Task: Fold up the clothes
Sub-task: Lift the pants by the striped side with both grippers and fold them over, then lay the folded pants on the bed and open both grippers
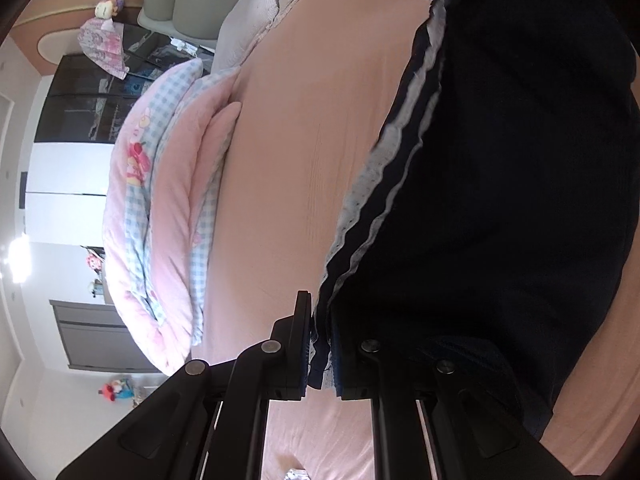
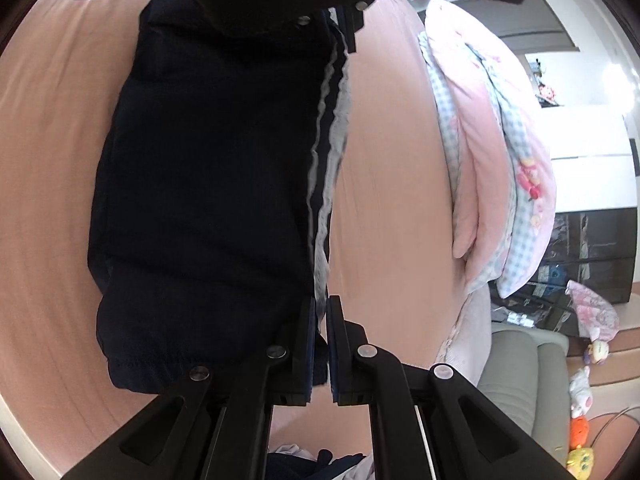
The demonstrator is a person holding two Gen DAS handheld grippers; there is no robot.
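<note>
We see a dark navy garment stretched lengthwise over the pink bed, its broad panel smooth and hanging slack rather than lying fully flat. Along one long edge run white stripes, wavy and slightly puckered. That striped edge is pinched at both ends, by our left tool at one end and our right tool at the other. A ribbed, stitched hem bunches near the right end.
</note>
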